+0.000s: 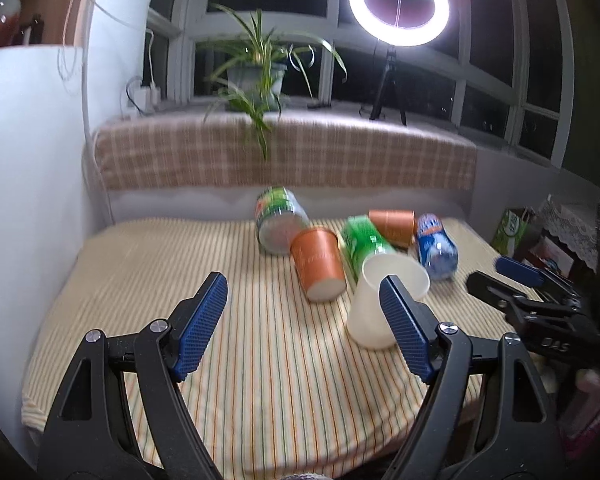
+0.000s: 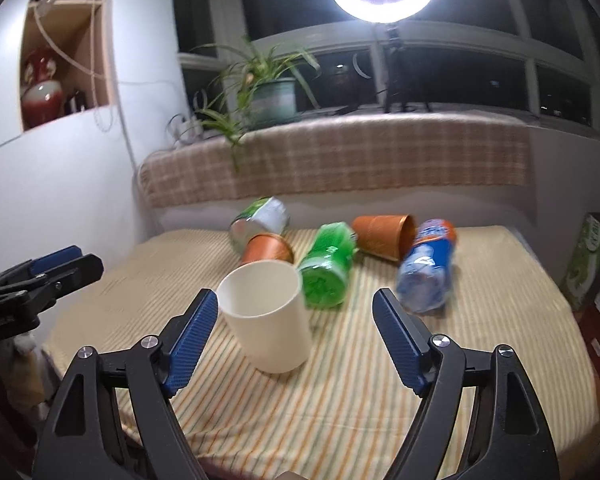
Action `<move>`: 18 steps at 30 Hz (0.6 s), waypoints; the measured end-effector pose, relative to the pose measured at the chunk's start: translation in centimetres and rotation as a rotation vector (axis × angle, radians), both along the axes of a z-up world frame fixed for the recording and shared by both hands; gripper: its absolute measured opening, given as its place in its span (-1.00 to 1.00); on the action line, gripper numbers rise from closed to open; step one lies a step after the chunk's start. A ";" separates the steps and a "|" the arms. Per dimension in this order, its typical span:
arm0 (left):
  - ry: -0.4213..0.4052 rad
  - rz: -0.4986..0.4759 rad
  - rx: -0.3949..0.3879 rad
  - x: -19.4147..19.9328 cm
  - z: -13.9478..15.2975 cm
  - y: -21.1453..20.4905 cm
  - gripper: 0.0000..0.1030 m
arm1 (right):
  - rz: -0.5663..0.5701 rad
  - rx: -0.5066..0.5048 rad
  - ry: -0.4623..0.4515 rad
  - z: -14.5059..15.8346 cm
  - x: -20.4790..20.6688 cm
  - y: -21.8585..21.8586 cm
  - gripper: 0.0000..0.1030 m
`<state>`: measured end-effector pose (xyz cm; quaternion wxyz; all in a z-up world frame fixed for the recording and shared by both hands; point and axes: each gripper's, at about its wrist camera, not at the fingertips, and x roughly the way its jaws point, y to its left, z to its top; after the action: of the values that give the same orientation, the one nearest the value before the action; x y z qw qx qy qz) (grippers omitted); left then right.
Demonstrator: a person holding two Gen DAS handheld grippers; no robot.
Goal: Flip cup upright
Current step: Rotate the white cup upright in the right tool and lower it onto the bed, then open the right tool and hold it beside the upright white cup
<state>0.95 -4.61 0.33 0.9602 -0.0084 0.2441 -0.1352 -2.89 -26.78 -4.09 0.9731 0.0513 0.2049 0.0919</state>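
The striped surface (image 2: 340, 380) fills the lower frame. Centre frame, the white cup (image 2: 266, 316) stands mouth-up, tilted. Right gripper (image 2: 294, 336) fingers are apart, straddling it unclamped, probably released. Left gripper (image 1: 302, 322) fingers are also apart, holding nothing.

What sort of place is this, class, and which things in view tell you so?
Probably a room in a home at night, set up for filming: a potted plant on the windowsill, a ring light on a tripod before dark windows, and a low table under a striped cloth, strewn with cups and cans.
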 end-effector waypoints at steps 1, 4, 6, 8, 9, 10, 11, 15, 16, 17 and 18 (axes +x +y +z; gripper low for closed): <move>-0.015 0.004 -0.002 0.0 0.1 0.0 0.57 | -0.012 0.004 -0.007 0.2 -0.3 -0.2 0.55; -0.064 0.025 -0.006 -0.3 0.5 -0.1 0.66 | -0.049 0.017 -0.026 0.7 -0.9 -0.9 0.56; -0.097 0.044 -0.013 -0.5 0.7 0.0 0.73 | -0.072 0.021 -0.039 0.8 -1.1 -1.2 0.57; -0.122 0.059 -0.019 -0.7 0.9 0.1 0.77 | -0.083 0.011 -0.052 1.0 -1.3 -1.2 0.58; -0.131 0.066 -0.022 -0.8 1.0 0.3 0.77 | -0.088 0.006 -0.054 1.0 -1.3 -1.2 0.58; -0.138 0.072 -0.024 -0.8 1.1 0.4 0.77 | -0.097 0.001 -0.060 1.1 -1.5 -1.2 0.58; -0.143 0.078 -0.023 -0.8 1.1 0.5 0.77 | -0.103 0.000 -0.065 1.1 -1.5 -1.1 0.58; -0.162 0.102 -0.009 -0.9 1.0 0.8 0.80 | -0.137 -0.006 -0.085 1.0 -1.7 -1.0 0.62; -0.167 0.109 -0.006 -1.0 0.9 0.9 0.89 | -0.144 -0.006 -0.089 0.9 -1.7 -1.0 0.62; -0.173 0.116 -0.004 -1.1 0.9 0.9 0.95 | -0.148 -0.004 -0.091 0.9 -1.7 -1.0 0.62; -0.185 0.126 -0.003 -1.3 0.8 1.1 1.00 | -0.149 -0.003 -0.092 0.8 -1.7 -1.0 0.62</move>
<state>-0.36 -3.56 1.13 0.9852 -0.0127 0.1534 -0.0754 -4.58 -27.74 -3.29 0.9857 0.0608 0.1559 0.0210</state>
